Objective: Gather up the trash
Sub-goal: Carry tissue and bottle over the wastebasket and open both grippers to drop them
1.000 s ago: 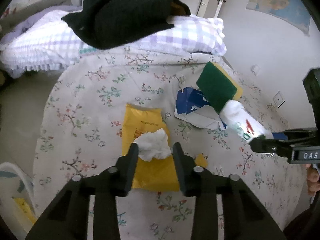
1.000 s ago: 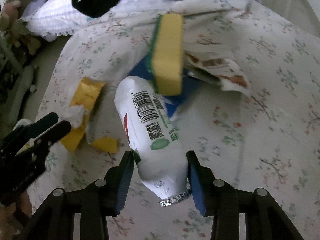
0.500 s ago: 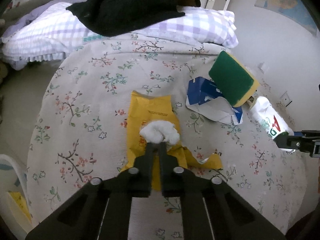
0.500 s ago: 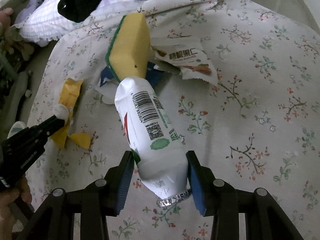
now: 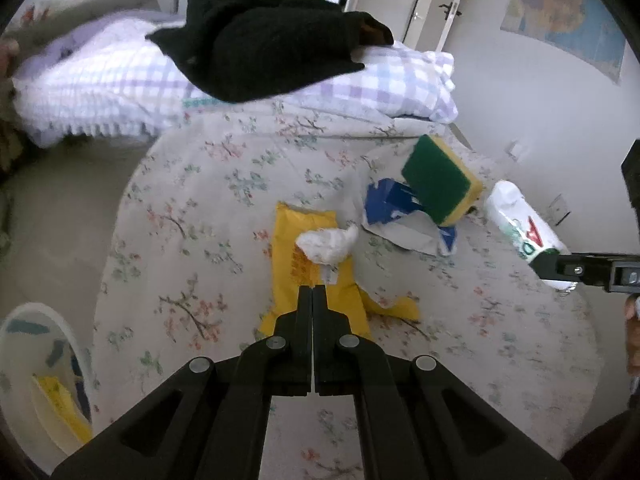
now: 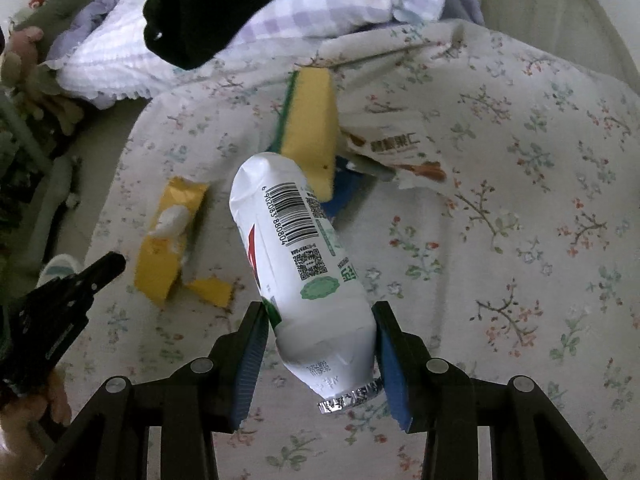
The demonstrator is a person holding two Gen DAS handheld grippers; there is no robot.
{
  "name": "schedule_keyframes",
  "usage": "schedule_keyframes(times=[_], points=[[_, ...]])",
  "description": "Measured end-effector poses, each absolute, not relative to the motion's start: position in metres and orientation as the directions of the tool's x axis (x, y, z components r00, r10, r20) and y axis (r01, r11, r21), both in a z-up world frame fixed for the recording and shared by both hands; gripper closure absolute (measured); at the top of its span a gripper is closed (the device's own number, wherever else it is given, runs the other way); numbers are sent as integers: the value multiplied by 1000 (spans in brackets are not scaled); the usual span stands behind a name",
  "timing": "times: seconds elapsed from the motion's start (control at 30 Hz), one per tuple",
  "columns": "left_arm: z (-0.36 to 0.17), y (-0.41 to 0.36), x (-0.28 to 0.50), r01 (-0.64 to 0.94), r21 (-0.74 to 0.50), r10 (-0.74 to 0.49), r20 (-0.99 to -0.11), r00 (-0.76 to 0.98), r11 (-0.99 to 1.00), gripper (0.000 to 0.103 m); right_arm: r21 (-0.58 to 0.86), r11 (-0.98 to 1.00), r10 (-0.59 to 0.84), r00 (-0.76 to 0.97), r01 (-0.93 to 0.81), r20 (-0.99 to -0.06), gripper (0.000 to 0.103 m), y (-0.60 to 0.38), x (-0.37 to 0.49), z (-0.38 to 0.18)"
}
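Observation:
My left gripper point(image 5: 312, 289) is shut and empty, its tips just short of a crumpled white tissue point(image 5: 327, 243) that lies on a yellow wrapper point(image 5: 310, 268) on the floral bedspread. My right gripper point(image 6: 320, 332) is shut on a white plastic bottle point(image 6: 298, 256) with a barcode and holds it above the bed; the bottle also shows in the left wrist view point(image 5: 524, 226). A green and yellow sponge point(image 5: 440, 180) rests on a torn blue and white wrapper point(image 5: 400, 216). A torn white snack wrapper point(image 6: 394, 150) lies beside the sponge.
A white bin point(image 5: 44, 372) with a yellow wrapper inside stands at the lower left, off the bed. A checked pillow point(image 5: 384, 84) with a black garment point(image 5: 260, 52) on it lies at the head of the bed. A wall is to the right.
My left gripper closed at the tissue, then drew back shut without it; the tissue stays on the yellow wrapper. My right gripper lifted the bottle up and away from the sponge.

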State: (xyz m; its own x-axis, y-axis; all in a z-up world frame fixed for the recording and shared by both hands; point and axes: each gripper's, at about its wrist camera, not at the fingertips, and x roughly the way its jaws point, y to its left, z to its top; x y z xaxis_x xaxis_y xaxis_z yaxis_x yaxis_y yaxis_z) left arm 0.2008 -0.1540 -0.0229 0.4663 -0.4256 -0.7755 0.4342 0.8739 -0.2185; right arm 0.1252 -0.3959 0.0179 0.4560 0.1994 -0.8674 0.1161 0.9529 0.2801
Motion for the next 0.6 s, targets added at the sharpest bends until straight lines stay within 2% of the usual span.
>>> schedule_keyframes(times=[0.03, 0.07, 0.1, 0.13, 0.17, 0.4, 0.5, 0.53, 0.57, 0.6], points=[[-23, -155, 202, 435, -225, -427, -784, 450, 872, 96, 285, 951, 203, 458, 116, -865, 56, -395, 125, 19], [-22, -158, 202, 436, -220, -421, -792, 443, 873, 78, 287, 951, 203, 462, 118, -863, 56, -395, 124, 21], [-22, -161, 202, 438, -208, -413, -793, 447, 874, 64, 287, 951, 202, 466, 119, -862, 56, -396, 125, 22], [-21, -162, 201, 437, -198, -408, -787, 463, 877, 40, 287, 950, 200, 469, 121, -860, 56, -397, 127, 22], [-20, -164, 201, 437, -184, -403, -775, 486, 880, 35, 288, 949, 199, 472, 125, -859, 56, -399, 128, 23], [-30, -183, 230, 428, -164, -384, -776, 500, 889, 35, 299, 941, 195, 467, 159, -862, 56, -413, 135, 17], [-38, -197, 237, 450, -162, -391, -784, 481, 878, 42, 298, 941, 193, 467, 161, -863, 56, -417, 135, 17], [-41, -202, 238, 457, -155, -385, -795, 469, 876, 51, 300, 939, 193, 467, 165, -863, 56, -419, 135, 16], [-47, -206, 241, 461, -147, -374, -810, 452, 875, 65, 302, 938, 195, 467, 168, -863, 56, -421, 136, 16], [-52, -208, 242, 459, -144, -364, -822, 438, 877, 72, 304, 937, 195, 467, 170, -862, 56, -422, 136, 15]])
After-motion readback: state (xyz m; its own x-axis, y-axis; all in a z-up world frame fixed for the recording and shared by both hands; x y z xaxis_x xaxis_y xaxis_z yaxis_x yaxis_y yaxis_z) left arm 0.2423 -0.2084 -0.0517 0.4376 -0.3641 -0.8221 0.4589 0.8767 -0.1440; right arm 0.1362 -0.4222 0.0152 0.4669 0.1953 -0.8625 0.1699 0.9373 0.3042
